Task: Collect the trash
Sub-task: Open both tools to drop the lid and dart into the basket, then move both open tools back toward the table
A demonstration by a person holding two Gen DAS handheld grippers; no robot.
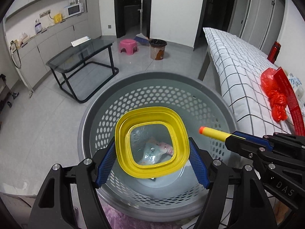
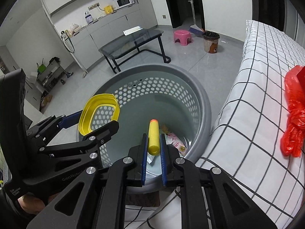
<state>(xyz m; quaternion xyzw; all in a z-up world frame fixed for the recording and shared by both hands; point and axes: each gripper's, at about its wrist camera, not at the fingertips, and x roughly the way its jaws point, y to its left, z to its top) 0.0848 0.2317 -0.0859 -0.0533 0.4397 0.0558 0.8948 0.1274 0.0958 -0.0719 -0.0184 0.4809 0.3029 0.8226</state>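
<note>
Two pieces of rubbish hang over the round grey perforated plastic basket (image 1: 133, 99), one in each tool, evidently so that a release drops them straight in. The left gripper (image 1: 152, 152), jaws about half spread, clamps the yellow rounded-square plastic lid frame (image 1: 122, 133) by its two opposite outer edges; the blue pads (image 1: 105, 163) press on its sides. The frame is held face-on to the left wrist camera, so its clear middle shows crumpled wrappers (image 1: 158, 150) already lying at the basket bottom.

The right gripper (image 2: 154, 147), jaws closed almost fully, pinches the yellow foam dart with an orange tip (image 2: 153, 137) near its blunt tail. The dart's long axis runs along the fingers, orange tip leading, aimed down into the basket's far wall.

The basket stands just beside the white grid-patterned bedding (image 2: 266, 95). A red plastic bag (image 2: 293, 114) lies there, probably trash left to collect, though the edge distortion makes that uncertain.
</note>
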